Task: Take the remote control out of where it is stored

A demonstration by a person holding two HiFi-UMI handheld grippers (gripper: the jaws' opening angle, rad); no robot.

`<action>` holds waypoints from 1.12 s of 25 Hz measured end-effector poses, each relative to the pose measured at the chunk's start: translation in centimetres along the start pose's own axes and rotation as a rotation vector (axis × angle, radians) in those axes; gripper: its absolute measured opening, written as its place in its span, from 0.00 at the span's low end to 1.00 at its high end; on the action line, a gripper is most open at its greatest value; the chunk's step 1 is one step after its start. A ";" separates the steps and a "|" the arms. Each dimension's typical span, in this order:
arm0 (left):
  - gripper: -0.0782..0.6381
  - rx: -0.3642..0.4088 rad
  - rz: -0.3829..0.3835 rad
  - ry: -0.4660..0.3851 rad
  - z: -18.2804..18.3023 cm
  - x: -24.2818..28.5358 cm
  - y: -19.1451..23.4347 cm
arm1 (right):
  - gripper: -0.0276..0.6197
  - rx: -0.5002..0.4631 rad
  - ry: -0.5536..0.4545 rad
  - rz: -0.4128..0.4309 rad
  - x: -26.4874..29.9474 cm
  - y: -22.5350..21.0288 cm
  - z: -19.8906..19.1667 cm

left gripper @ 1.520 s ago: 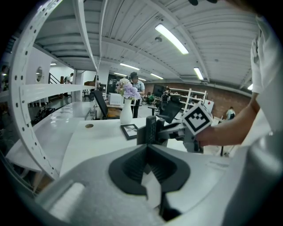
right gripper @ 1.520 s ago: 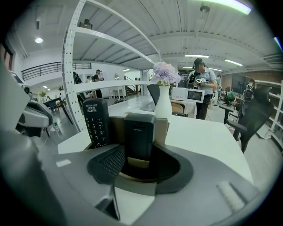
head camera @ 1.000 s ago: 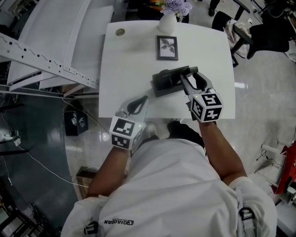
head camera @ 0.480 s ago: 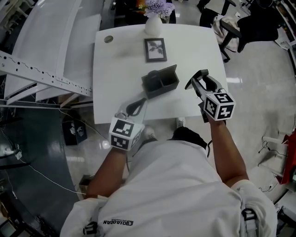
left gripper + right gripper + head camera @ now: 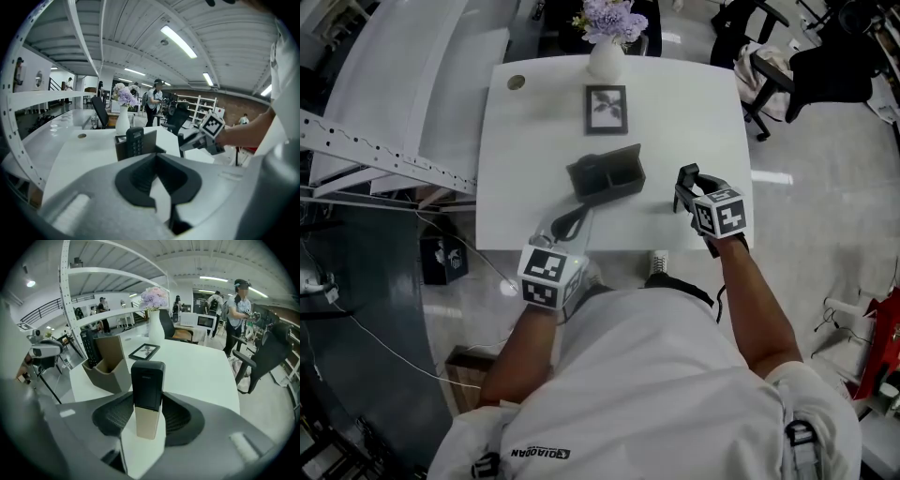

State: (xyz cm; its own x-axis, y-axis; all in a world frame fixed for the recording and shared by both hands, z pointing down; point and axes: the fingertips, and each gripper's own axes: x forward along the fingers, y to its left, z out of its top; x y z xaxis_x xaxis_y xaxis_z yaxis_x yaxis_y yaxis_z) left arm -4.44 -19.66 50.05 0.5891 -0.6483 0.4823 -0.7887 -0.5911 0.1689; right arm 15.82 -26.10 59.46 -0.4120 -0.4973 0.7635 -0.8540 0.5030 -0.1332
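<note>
You are holding the remote control [image 5: 147,380] in your right gripper [image 5: 686,186]. Its jaws are standing fairly wide and pressing on the remote's sides. The black end is sticking out past the tips and the pale end is lying back toward the gripper's body. The remote is already out of the holder [image 5: 607,187], which is sitting ahead of that gripper and off to its left. The gripper is tilting steeply down over bare table [image 5: 703,112].

The main risk is a slip. You are gripping a smooth, narrow body with much of its length ahead of the pads. With the gripper pointing downward, the remote could slide forward out of the jaws and drop onto the table, or off the table edge close behind the gripper. How firmly the pads are biting is hard to judge from this angle, so treat the hold as light. If you are setting it down, pushing the leading end into the table could lever it sideways in the jaws.

Your left gripper [image 5: 156,159] is hanging with its jaws together and nothing in them. Ahead of it the holder is carrying a second remote [image 5: 136,140]. Swinging that gripper forward carelessly could tip the holder or shove it toward the picture frame [image 5: 607,109] beyond.
</note>
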 end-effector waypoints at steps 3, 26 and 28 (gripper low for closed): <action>0.11 -0.014 0.030 0.004 0.0 0.2 -0.8 | 0.34 -0.044 0.023 0.030 1.6 0.0 -0.2; 0.11 -0.080 0.168 0.020 -1.4 -2.1 0.8 | 0.33 -0.098 0.110 0.037 10.0 -0.9 -0.1; 0.11 -0.081 0.164 0.019 -1.5 -2.2 0.8 | 0.33 -0.108 0.105 0.025 10.1 -0.9 -0.1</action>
State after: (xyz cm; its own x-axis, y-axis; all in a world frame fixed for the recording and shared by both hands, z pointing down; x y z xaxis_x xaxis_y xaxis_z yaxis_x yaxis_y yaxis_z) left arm -6.67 -17.99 50.45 0.4485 -0.7232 0.5252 -0.8859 -0.4373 0.1545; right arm 12.50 -31.48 67.38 -0.3926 -0.4095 0.8236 -0.8021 0.5906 -0.0887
